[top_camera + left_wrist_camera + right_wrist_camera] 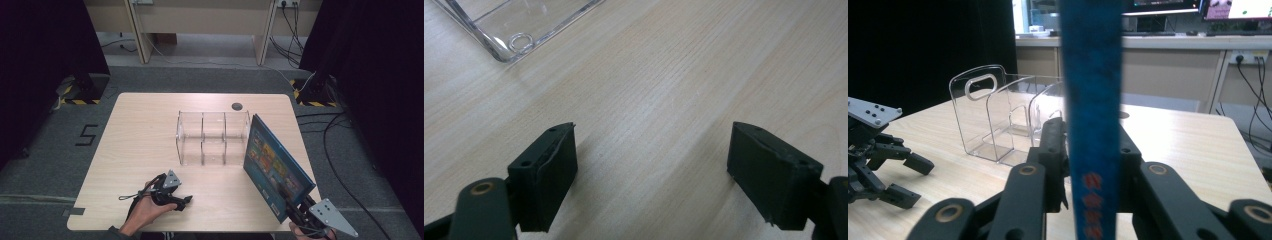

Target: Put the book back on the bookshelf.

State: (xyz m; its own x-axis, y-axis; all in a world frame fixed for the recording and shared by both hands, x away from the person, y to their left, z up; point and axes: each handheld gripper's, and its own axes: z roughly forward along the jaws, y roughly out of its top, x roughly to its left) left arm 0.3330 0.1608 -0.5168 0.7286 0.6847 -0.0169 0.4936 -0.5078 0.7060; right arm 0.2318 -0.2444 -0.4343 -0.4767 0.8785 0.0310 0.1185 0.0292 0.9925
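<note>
A blue picture book (275,165) stands on edge, tilted, over the table's right front part. My right gripper (294,209) is shut on its lower near corner. In the right gripper view the book's blue spine (1091,75) rises between the two jaws, which press on it from both sides. A clear plastic organizer (212,137) with several compartments stands mid-table, just left of the book. My left gripper (183,202) rests near the front edge, held by a hand, open, with bare wood between its jaws (651,145). The organizer's corner (509,30) lies beyond it.
The wooden table (140,130) has a round black grommet (236,106) at its far edge. Black curtains hang at both sides. Cables run over the floor to the right. In the right gripper view the left gripper (913,181) lies at the far left.
</note>
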